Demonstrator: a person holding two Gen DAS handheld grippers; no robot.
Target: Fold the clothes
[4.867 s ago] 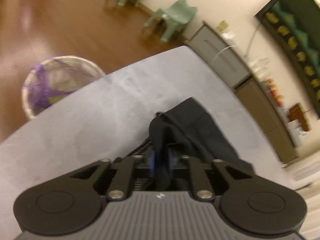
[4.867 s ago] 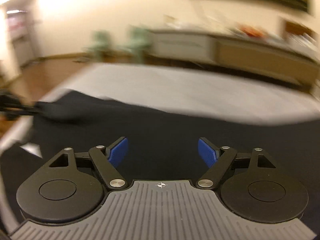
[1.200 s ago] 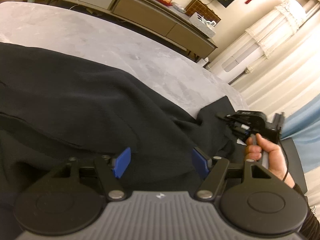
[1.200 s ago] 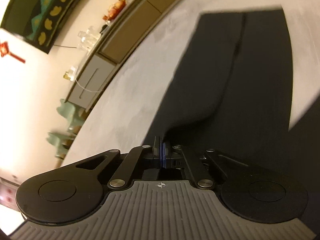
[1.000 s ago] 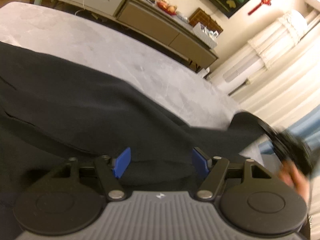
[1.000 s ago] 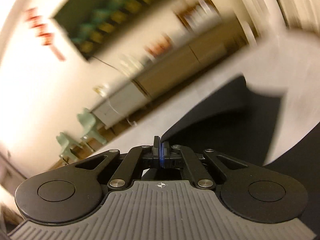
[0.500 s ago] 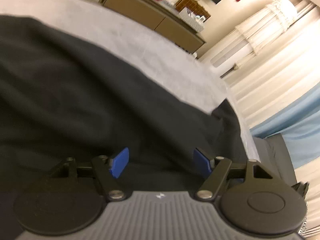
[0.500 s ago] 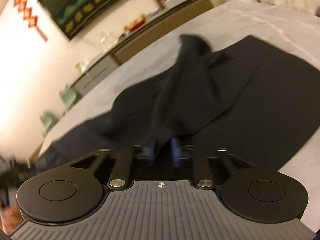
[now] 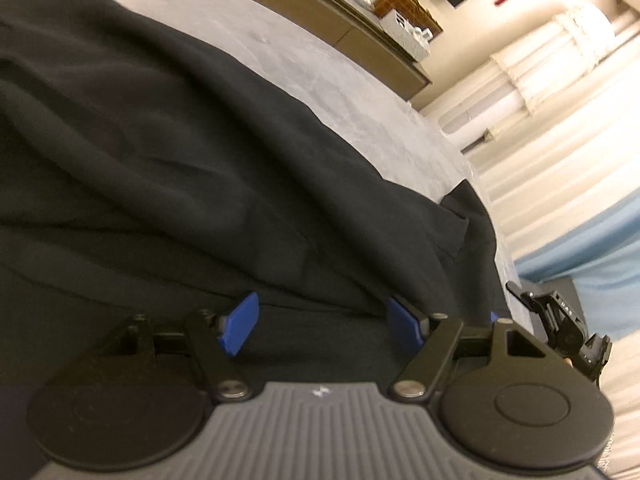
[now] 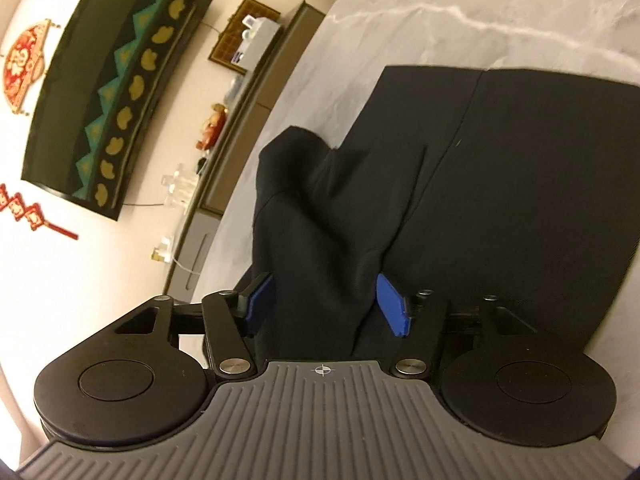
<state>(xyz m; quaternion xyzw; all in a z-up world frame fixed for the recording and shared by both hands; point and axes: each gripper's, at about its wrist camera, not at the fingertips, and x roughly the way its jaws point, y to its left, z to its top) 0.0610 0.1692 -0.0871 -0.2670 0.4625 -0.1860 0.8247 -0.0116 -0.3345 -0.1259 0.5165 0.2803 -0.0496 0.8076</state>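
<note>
Left gripper (image 9: 322,324): blue-padded fingers (image 9: 239,322) spread wide, nothing between them; they hang just above the black fabric garment (image 9: 168,152), and contact cannot be told.

Right gripper (image 10: 326,300): blue-padded fingers (image 10: 394,304) also parted. A raised fold of the black fabric garment (image 10: 332,216) stands in the gap between them, but the pads sit off the cloth on both sides, no grip.

Garment, left wrist view: spread in loose, long wrinkles over most of the grey velvety bed (image 9: 344,88). Its far edge runs diagonally across the bed top. One corner reaches towards the bed's right edge and lies in a small folded flap there.

Garment, right wrist view: a flat panel with a straight seam lies to the right of the raised fold, its far hem square and well short of the bed's far edge. Bare grey bed (image 10: 460,12) shows beyond the hem and along the left side.

The right gripper's black body (image 9: 560,324) shows at the bed's right edge in the left wrist view.

Past the bed:
- low brown sideboard (image 9: 340,20) against the wall, small items on top
- dark framed wall panel with a green zigzag and gold shapes (image 10: 104,88)
- red hanging ornaments (image 10: 24,56)
- pale curtains (image 9: 560,140)
</note>
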